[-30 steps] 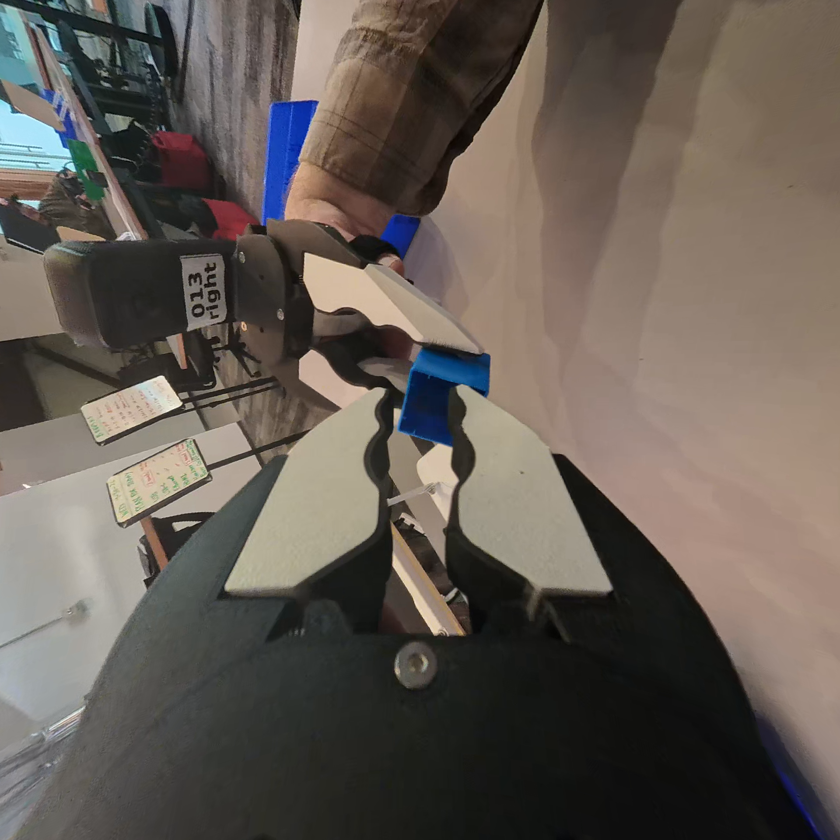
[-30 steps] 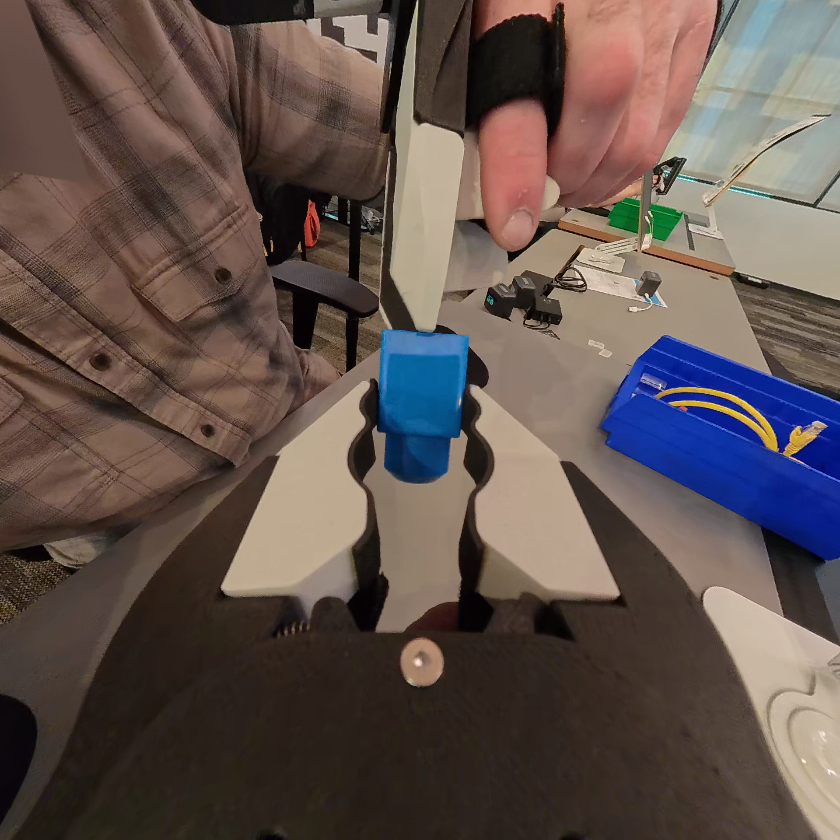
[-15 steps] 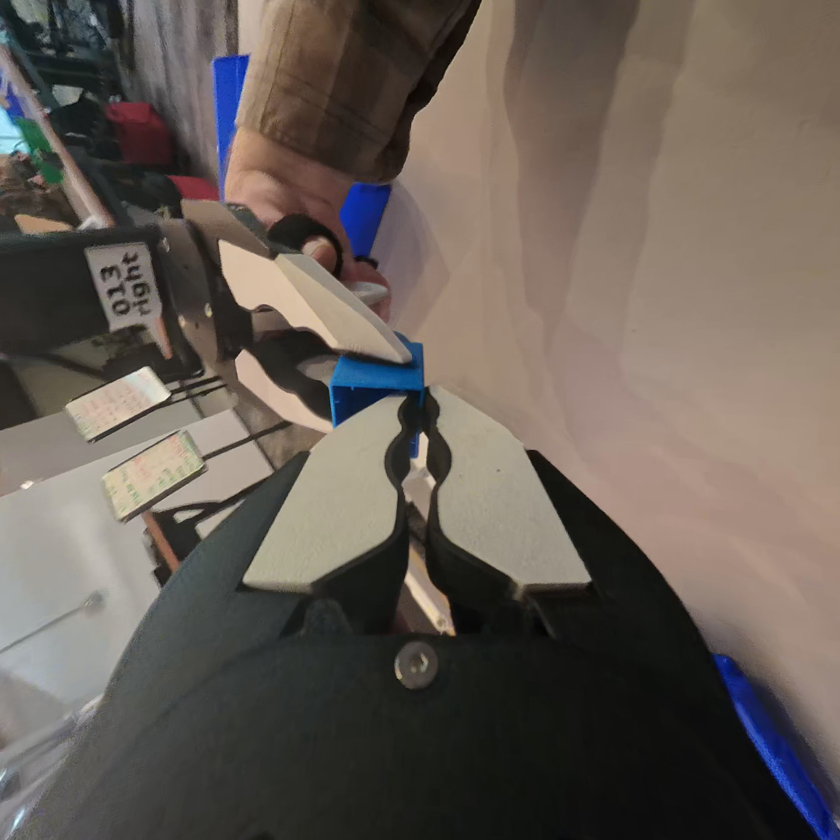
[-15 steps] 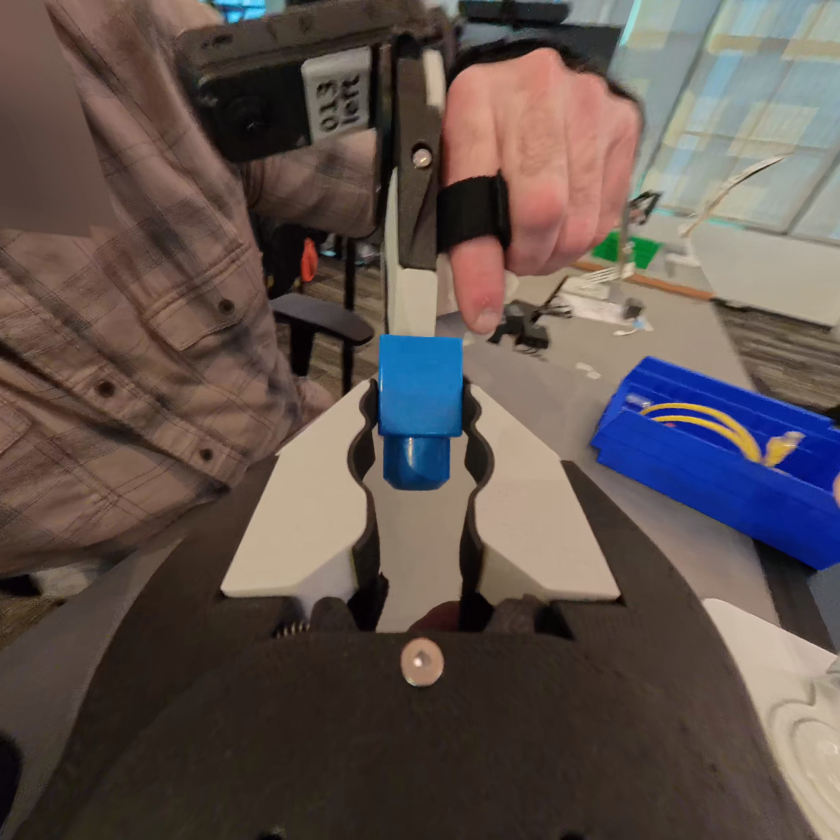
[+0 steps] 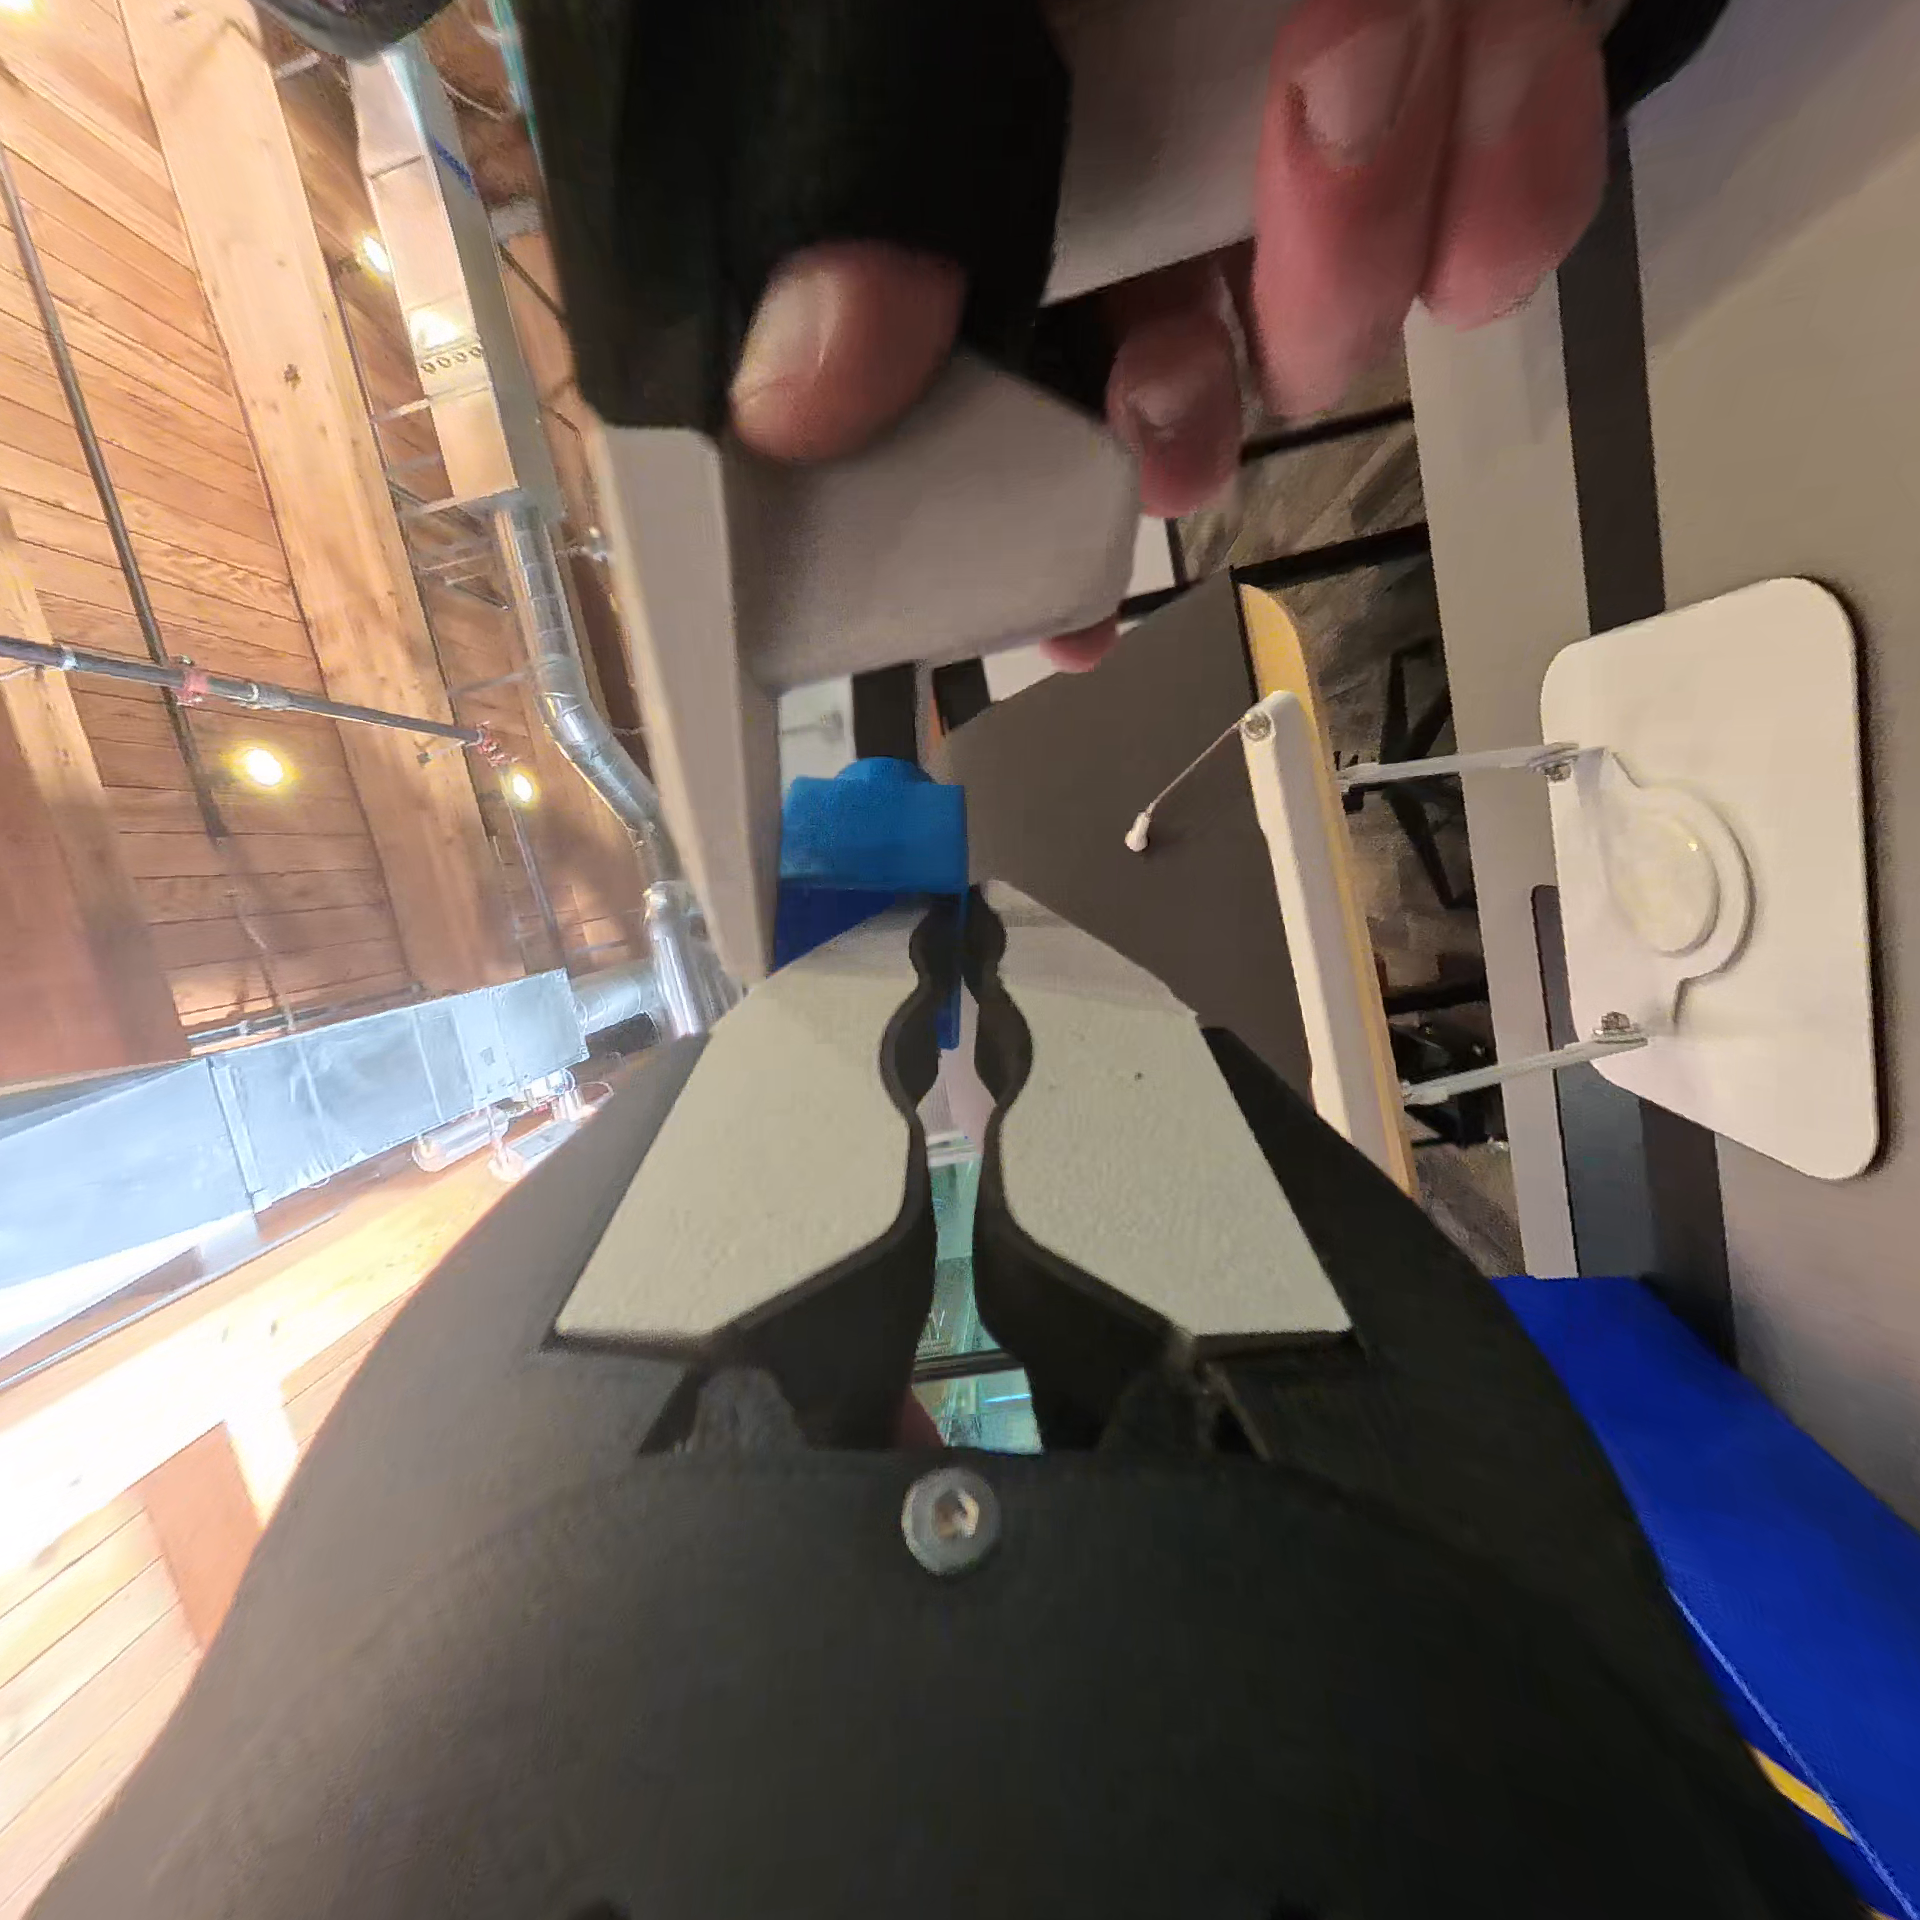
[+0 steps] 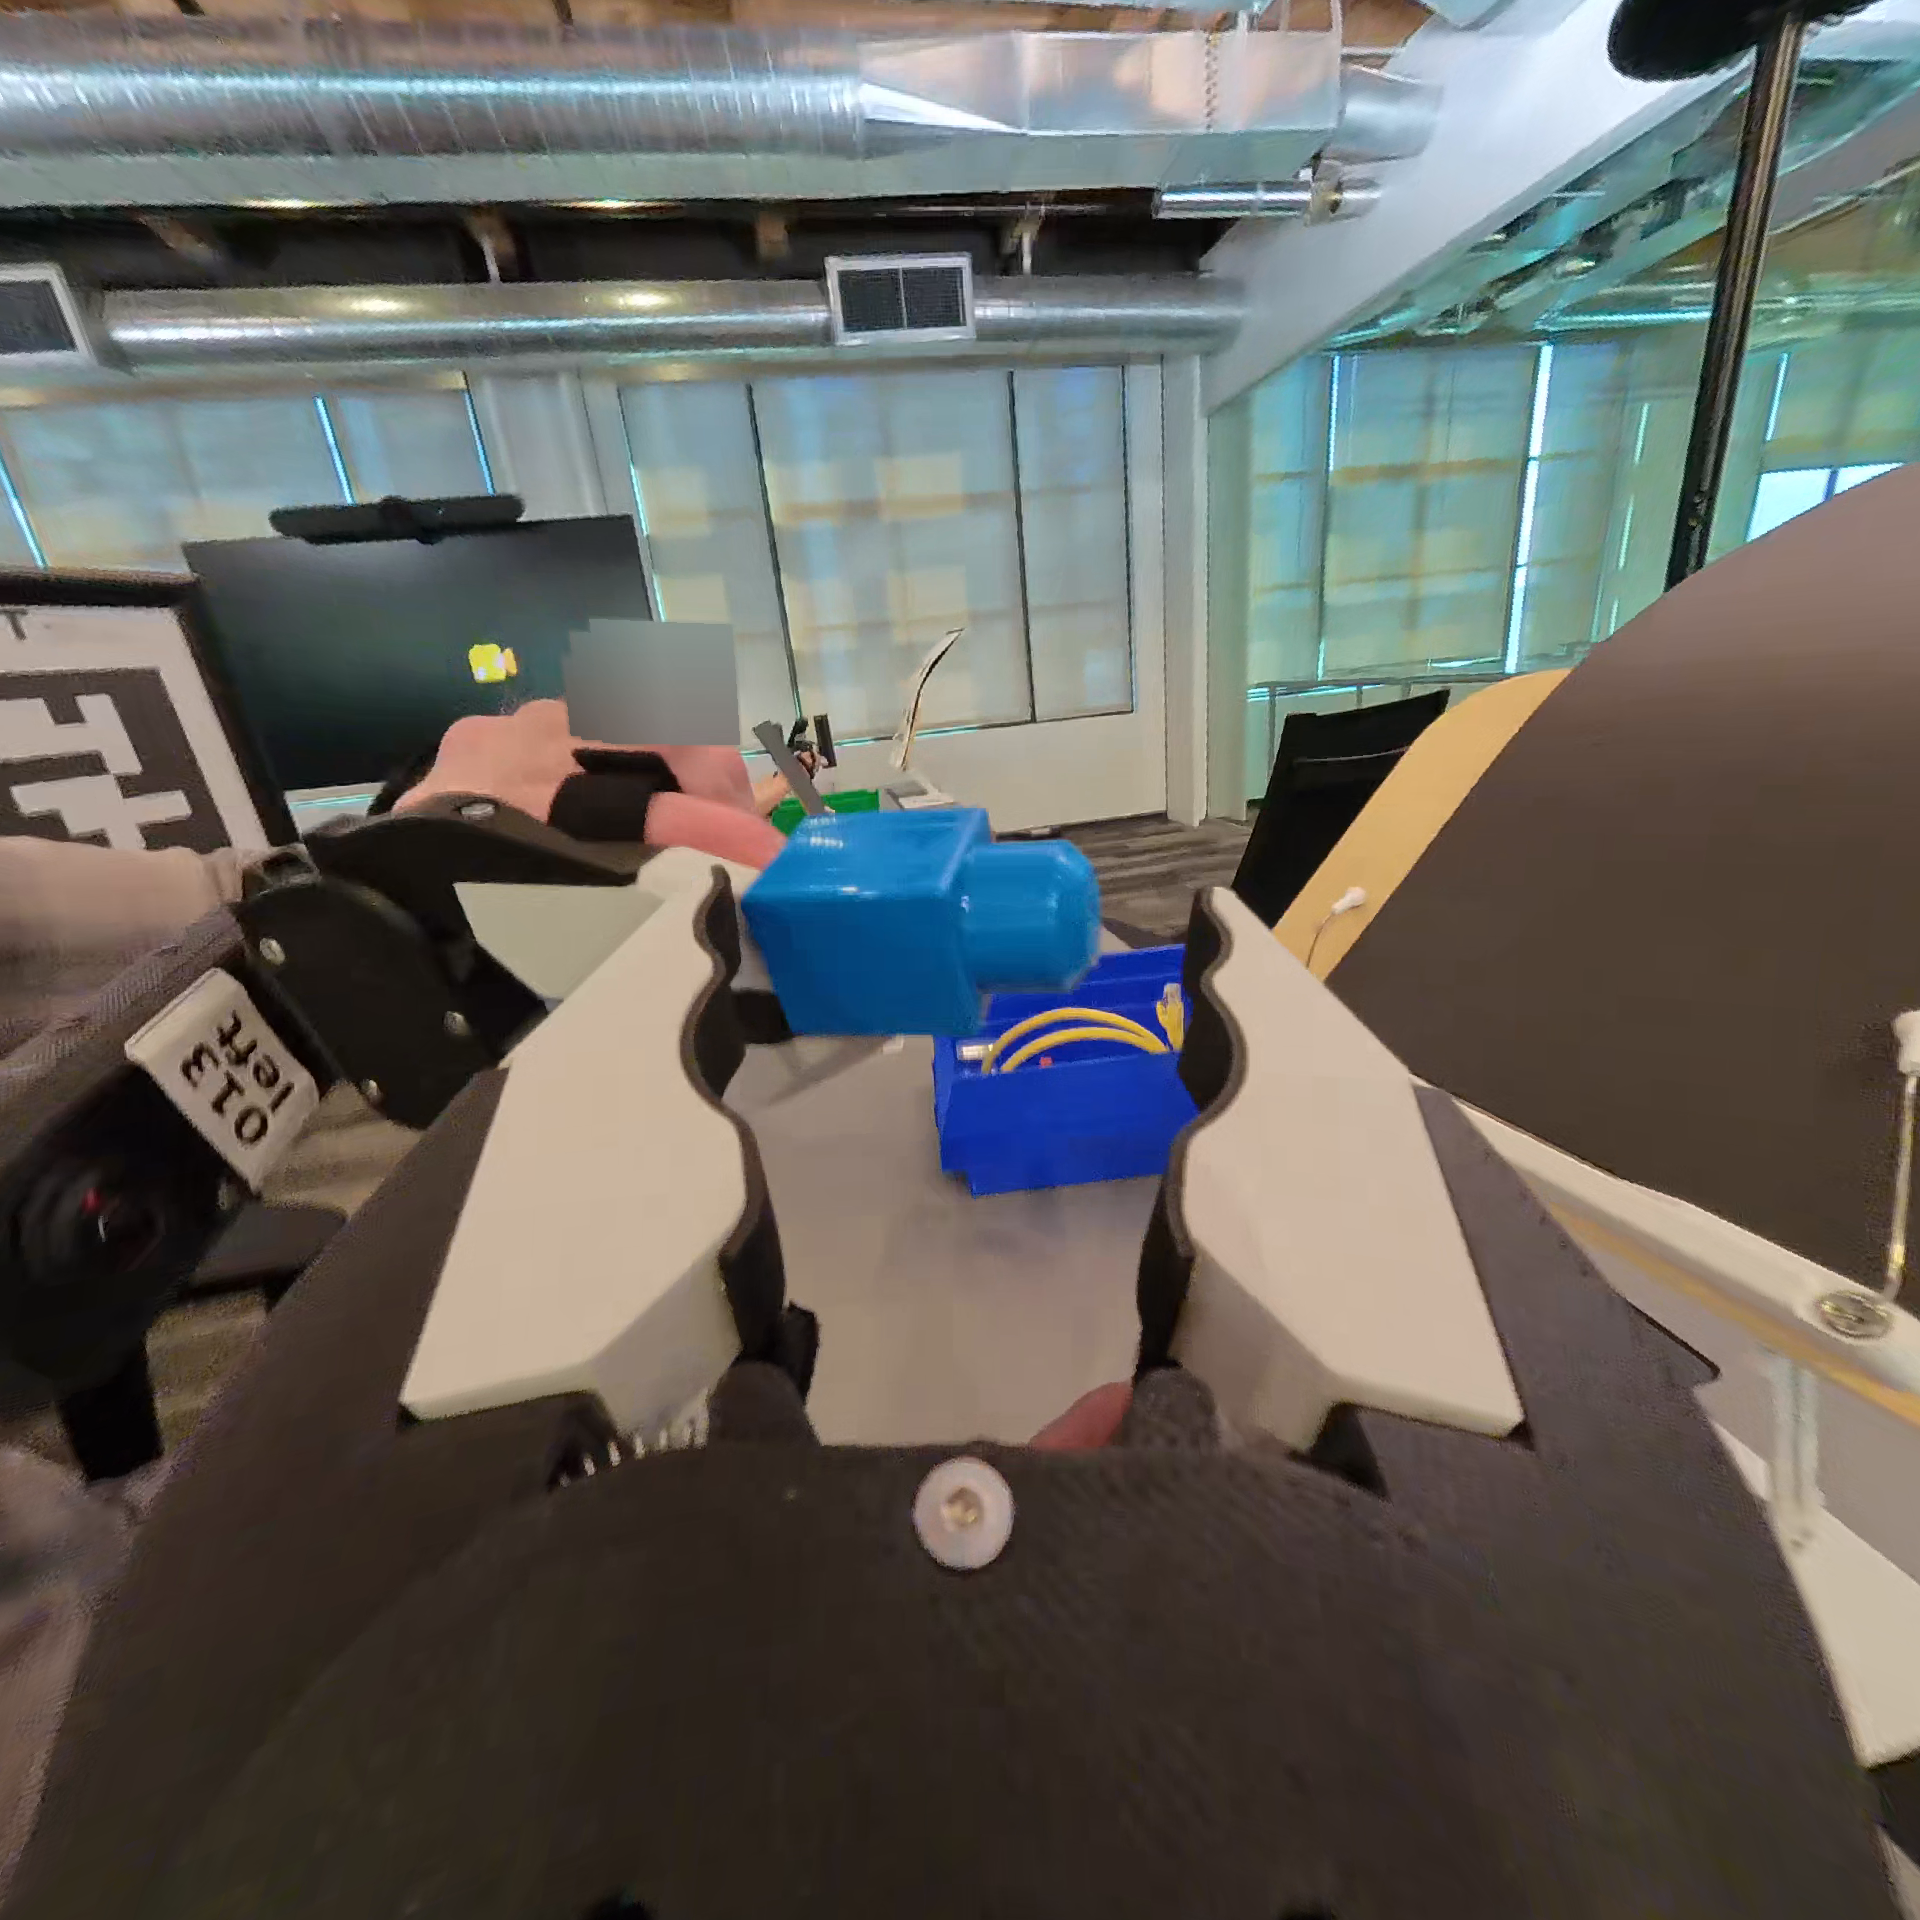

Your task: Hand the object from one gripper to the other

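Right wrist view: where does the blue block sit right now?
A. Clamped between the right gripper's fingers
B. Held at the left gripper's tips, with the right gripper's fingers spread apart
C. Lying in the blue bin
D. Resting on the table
B: the left gripper is shut on the blue block, while the right gripper has its fingers spread wide on either side of it.

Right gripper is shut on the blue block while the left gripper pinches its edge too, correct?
Not quite: in the right wrist view the right gripper is open, its fingers apart from the blue block. The left gripper does pinch its edge.
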Motion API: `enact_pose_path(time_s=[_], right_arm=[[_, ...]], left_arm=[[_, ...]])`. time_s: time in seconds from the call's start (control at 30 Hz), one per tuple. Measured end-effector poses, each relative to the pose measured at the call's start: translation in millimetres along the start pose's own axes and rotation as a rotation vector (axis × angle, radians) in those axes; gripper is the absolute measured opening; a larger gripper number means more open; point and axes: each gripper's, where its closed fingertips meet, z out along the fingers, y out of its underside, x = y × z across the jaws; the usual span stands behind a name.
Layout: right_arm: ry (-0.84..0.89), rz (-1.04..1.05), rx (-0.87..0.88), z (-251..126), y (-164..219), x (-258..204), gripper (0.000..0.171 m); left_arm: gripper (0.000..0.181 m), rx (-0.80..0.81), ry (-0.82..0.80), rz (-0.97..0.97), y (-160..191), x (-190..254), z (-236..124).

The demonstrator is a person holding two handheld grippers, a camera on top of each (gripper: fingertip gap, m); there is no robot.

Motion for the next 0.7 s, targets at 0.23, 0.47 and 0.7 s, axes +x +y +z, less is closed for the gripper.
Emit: enact_pose_path(time_s=[0.23, 0.47, 0.7], right_arm=[[0.037, -0.026, 0.045, 5, -1, -1, 0.068], [0.035, -0.034, 0.082, 3, -7, -3, 0.067], [-0.023, 0.012, 0.105, -8, -18, -1, 0.068]], left_arm=[[0.000, -0.004, -0.014, 0.006, 0, 2, 4], [0.001, 0.005, -0.037, 0.001, -2, -4, 4], [0.033, 0.083, -0.044, -0.063, -5, -9, -10]])
